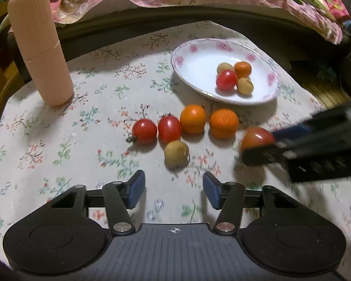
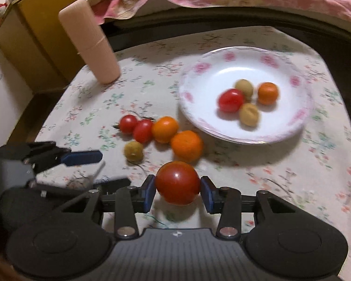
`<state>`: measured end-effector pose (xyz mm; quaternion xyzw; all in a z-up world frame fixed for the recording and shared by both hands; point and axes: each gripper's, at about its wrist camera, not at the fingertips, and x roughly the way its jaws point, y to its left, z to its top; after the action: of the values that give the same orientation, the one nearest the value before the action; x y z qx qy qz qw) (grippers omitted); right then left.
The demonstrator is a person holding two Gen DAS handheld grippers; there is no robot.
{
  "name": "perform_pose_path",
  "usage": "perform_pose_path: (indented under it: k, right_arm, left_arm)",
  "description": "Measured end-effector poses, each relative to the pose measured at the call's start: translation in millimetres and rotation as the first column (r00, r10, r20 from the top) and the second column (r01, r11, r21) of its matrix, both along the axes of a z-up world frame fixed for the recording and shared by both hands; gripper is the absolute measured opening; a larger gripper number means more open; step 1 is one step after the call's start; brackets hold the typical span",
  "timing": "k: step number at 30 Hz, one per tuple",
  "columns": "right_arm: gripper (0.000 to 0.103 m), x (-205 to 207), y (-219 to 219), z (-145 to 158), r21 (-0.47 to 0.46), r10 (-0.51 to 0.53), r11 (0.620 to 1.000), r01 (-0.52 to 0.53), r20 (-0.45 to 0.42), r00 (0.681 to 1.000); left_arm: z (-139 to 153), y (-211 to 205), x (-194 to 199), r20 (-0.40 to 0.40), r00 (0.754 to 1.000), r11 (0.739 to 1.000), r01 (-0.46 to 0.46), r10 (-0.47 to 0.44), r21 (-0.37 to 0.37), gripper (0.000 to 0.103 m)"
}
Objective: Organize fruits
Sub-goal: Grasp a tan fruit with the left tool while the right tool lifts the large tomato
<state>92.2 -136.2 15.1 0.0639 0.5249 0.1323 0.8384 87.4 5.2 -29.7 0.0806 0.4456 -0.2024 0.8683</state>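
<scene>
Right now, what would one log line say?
right claw: shut on large red tomato | left claw: open, empty | white floral plate: four fruits

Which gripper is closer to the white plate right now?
Right. The right gripper, shut on a tomato, sits just short of the plate past one orange. The left gripper hangs open farther back, behind the row of fruit.

Right hand-held gripper (image 1: pixel 257 151) motion-blurred in left wrist view, body cut off by right edge; its near finger hides the lower part of the big tomato (image 1: pixel 256 138). Plate (image 2: pixel 191 107) and the four fruits on it smeared in right wrist view. Left hand-held gripper (image 2: pixel 98 168) cut by left edge there, lower finger blurred. Pink cylinder (image 1: pixel 38 44) top reaches the frame edge.
</scene>
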Motion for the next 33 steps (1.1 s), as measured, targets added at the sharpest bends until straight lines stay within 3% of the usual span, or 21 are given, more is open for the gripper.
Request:
perform_pose_path:
  k: [11, 15, 23, 33]
  right_arm:
    - [0.043, -6.7, -17.0, -8.8, 0.0, 0.003, 1.0, -0.003, -0.028, 1.0]
    - [0.043, -7.4, -15.7, -8.7, -0.012, 0.016, 1.0, -0.016, -0.021, 1.0]
    - [0.043, -17.2, -8.4, -5.2, -0.064, 0.062, 0.996, -0.062, -0.004, 0.998]
    - [0.043, -68.4, -3.0, 1.3, -0.095, 0.107, 0.99, -0.107, -0.006, 0.994]
  left_arm:
    - [-12.6, -18.0, 19.4, 0.026, 0.999, 0.999, -0.044, 0.043, 0.004, 0.048]
    - [-11.4, -16.6, 20.4, 0.026, 0.998, 0.998, -0.055, 0.055, 0.001, 0.034]
    - [-4.7, -11.8, 6.0, -0.008, 1.0, 1.0, -0.023, 0.023, 0.01, 0.033]
    - [4.4, -14.3, -50.8, -0.032, 0.998, 0.998, 0.06, -0.059, 0.008, 0.034]
